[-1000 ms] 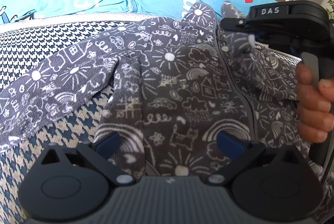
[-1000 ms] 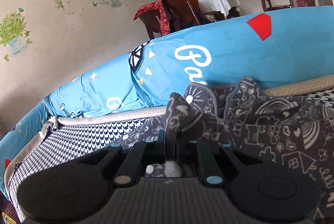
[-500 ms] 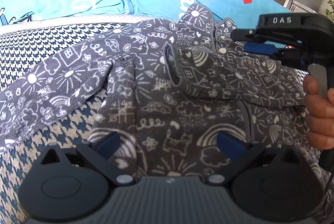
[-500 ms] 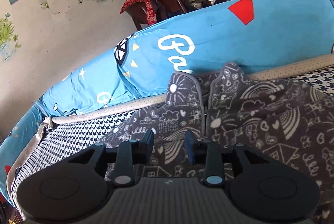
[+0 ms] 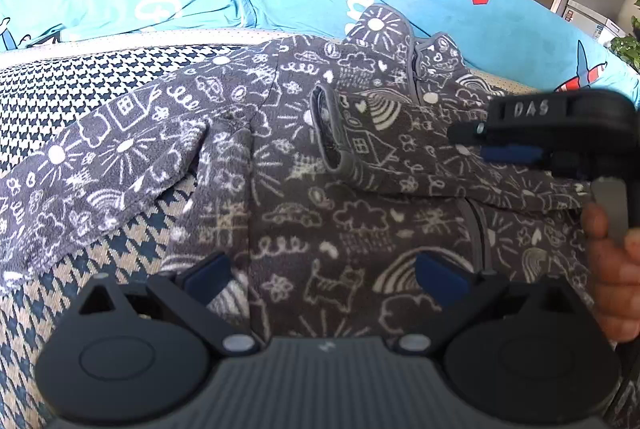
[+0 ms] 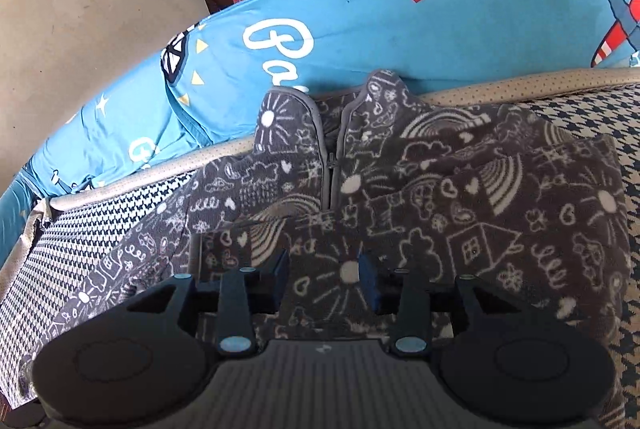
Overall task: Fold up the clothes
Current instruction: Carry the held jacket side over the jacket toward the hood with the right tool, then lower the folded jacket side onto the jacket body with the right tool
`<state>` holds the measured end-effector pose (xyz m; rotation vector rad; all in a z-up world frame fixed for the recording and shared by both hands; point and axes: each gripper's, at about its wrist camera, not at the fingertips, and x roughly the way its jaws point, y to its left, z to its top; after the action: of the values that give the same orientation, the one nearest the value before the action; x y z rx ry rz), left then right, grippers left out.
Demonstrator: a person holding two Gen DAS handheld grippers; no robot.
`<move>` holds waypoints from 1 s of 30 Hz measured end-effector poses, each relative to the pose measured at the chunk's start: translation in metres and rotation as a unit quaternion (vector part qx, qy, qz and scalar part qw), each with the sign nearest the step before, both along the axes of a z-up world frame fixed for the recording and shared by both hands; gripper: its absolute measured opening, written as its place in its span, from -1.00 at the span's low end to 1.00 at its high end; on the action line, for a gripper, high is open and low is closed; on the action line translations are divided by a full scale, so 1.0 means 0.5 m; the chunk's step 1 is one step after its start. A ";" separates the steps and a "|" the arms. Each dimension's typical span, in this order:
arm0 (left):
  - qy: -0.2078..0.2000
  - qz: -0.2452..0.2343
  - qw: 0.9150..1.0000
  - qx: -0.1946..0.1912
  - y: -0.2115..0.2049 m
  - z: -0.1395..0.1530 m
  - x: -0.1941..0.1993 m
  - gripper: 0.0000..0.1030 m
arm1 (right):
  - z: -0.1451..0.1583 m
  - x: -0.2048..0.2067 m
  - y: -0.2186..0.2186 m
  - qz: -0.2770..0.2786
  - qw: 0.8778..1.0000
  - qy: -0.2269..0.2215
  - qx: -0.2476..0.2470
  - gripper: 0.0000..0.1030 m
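Fleece top in grey with white doodles [image 5: 320, 213] lies on the houndstooth sofa seat [image 5: 80, 77], right sleeve [image 5: 400, 157] folded across, left sleeve [image 5: 100, 165] still out; left tongs [image 5: 324, 275] wide, right tongs [image 6: 324, 279] apart, both empty

Garment [image 5: 304, 197] hem hidden behind left tool [image 5: 320, 275]; sleeve end cropped.

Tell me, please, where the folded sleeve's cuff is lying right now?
In the left wrist view the cuff lies at centre on the grey jacket's chest, left of its zipper and the open right gripper.
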<state>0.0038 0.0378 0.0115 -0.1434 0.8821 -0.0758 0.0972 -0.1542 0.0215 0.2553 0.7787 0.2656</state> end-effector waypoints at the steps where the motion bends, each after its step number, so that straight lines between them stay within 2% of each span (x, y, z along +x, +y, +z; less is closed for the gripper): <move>1: 0.002 0.001 1.000 0.001 0.000 -0.002 0.002 1.00 | -0.008 0.001 0.004 0.002 1.000 0.010 -0.006 -0.22; 4: 0.010 0.005 1.000 0.007 0.001 -0.008 0.008 1.00 | -0.038 0.002 0.015 0.007 0.999 0.038 -0.005 -0.17; 9: 0.018 0.014 1.000 0.012 0.005 -0.016 0.013 1.00 | -0.034 -0.015 0.040 0.027 0.999 0.020 -0.034 -0.03; 14: 0.006 0.026 1.000 0.008 0.003 -0.010 0.022 1.00 | -0.018 -0.029 0.025 0.029 0.999 0.015 -0.022 -0.03; 20: -0.011 0.039 0.999 0.004 -0.003 -0.004 0.034 1.00 | 0.013 -0.043 -0.025 -0.014 0.999 -0.011 -0.036 -0.03; 30: -0.034 0.049 0.998 0.016 -0.025 -0.004 0.065 1.00 | 0.018 -0.060 -0.105 -0.077 0.996 -0.009 -0.039 -0.03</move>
<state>0.0363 0.0252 0.0095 -0.1531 0.8076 0.0256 0.0670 -0.2067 0.0307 0.2382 0.7464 0.0927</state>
